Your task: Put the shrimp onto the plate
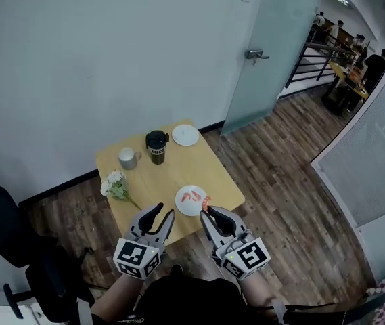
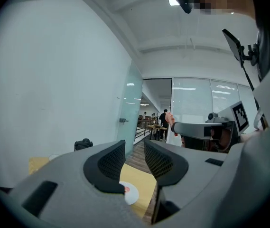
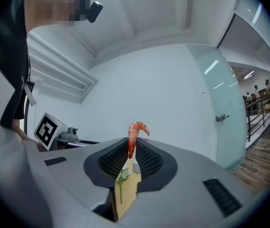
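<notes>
Currently your right claw is clenched on a shrimp at the near edge of the plate on the desk, while your left claw stands released, holding nothing.

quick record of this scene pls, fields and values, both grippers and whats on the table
left gripper: open, nothing between jaws
right gripper: shut on shrimp
front plate: on table, red shrimp already on it
right gripper position: beside the front plate in head view
other items: black cup, grey mug, flowers, far plate
</notes>
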Tool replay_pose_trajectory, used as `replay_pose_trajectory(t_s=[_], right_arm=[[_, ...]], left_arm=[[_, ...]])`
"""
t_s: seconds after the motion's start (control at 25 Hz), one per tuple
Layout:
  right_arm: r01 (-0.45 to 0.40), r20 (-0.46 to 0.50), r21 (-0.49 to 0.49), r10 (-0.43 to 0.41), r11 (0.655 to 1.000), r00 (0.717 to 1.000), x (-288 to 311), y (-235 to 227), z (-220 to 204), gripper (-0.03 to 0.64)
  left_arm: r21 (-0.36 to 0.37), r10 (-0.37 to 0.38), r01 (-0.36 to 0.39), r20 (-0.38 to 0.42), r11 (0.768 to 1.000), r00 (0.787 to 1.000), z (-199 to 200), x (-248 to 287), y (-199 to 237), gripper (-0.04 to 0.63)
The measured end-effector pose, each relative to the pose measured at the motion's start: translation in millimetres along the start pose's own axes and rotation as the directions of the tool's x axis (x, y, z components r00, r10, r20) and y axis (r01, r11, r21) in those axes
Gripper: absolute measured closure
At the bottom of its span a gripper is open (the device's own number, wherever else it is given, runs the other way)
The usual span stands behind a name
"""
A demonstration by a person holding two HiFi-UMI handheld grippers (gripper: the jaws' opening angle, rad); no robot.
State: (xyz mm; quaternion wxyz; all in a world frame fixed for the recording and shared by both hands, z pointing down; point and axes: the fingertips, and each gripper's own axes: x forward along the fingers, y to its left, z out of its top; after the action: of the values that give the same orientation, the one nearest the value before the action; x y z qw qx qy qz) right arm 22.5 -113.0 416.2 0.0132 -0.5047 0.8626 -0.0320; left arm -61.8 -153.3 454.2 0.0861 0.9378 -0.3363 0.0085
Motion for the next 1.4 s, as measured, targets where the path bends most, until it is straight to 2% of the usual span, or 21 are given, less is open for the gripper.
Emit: replay_pose_trajectory(t_s=[0.24,0.48,0.96,1.16,1.28,1.4], right_arm=[[0.035,-0.028,0.023,-0.035,0.999,0.999,16.8,-17.7,-11.5,0.568],[0.01,-0.033,0.012,-0.01,1.0,0.999,25.8,-29.1,-13.1,0.568],[-0.132,-0.015,-0.002,0.132,0.991,0.991,39.3,-77.2,3.6,0.568],[-0.185,-0.009,0.005,0.185,0.983,0.983,41.5,-93.3,5.8,0.568],[-0.201,-0.013,0.006,0.201,0.98,0.98,45.4,-101.2,6.0,0.568],[-0.197,-0.013,-0.001,0.197,0.98,0.98,51.1,-104.1,7.4,0.568]], left_arm=[[-0.023,-0.031,0.03,-0.017,0.999,0.999,-5.1,24.1,15.7,0.468],[-0.026,-0.022,0.021,-0.01,0.999,1.0,-4.1,43.6,18.7,0.468],[-0.015,0.079,-0.079,0.025,0.997,0.997,14.3,95.6,7.6,0.469],[-0.017,0.143,-0.143,0.03,0.99,0.989,14.0,106.1,5.7,0.471],[-0.021,0.174,-0.173,0.034,0.985,0.984,14.7,108.1,10.3,0.474],[-0.022,0.174,-0.173,0.031,0.985,0.984,14.7,109.0,14.7,0.476]])
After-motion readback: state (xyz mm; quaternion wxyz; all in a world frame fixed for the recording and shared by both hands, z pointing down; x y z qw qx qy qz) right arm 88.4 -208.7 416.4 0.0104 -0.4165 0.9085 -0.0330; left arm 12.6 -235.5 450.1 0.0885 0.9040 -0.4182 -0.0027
